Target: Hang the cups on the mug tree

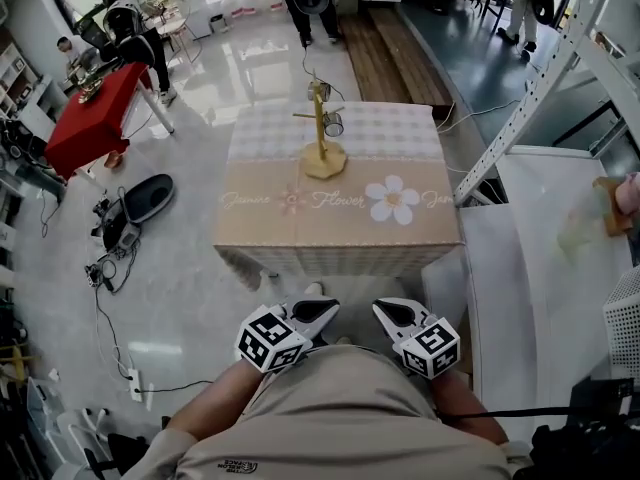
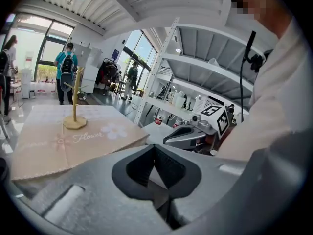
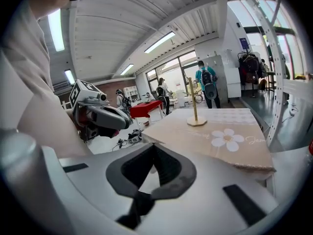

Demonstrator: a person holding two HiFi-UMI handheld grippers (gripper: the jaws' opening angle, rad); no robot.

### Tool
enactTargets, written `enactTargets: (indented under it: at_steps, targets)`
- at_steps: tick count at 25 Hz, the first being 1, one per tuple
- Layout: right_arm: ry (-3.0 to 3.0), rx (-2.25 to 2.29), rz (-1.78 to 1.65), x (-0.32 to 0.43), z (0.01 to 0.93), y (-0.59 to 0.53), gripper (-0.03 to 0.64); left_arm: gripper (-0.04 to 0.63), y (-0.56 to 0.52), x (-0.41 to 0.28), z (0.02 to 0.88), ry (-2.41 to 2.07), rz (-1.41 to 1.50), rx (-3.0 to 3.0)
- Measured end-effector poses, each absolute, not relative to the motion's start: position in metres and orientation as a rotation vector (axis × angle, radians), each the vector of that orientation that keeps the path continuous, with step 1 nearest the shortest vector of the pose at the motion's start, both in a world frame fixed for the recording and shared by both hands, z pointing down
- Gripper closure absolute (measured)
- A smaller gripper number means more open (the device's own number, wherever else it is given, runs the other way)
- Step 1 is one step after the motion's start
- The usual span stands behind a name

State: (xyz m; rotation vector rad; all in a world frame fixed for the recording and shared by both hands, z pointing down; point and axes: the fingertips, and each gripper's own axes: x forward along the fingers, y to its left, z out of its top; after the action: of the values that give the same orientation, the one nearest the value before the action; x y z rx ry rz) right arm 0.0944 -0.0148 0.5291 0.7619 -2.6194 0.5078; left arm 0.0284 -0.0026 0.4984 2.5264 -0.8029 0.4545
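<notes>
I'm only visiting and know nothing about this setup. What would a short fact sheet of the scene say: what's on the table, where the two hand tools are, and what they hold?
table: covered by a beige cloth with a flower print
mug tree: wooden, upright, toward the table's far side
cup: one small clear cup appears to hang on the tree's right side
left gripper: by the person's body, short of the table, jaws together, empty
right gripper: beside it, jaws together, empty
</notes>
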Motion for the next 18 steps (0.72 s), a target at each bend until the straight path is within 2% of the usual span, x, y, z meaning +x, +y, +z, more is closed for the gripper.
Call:
enactTargets:
  at_steps: [18]
  targets:
    - [-2.640, 0.726, 0.433, 0.091, 0.523, 0.004, 0.603, 0.586, 0.016, 0.029, 0.506, -0.810, 0.453, 2.500]
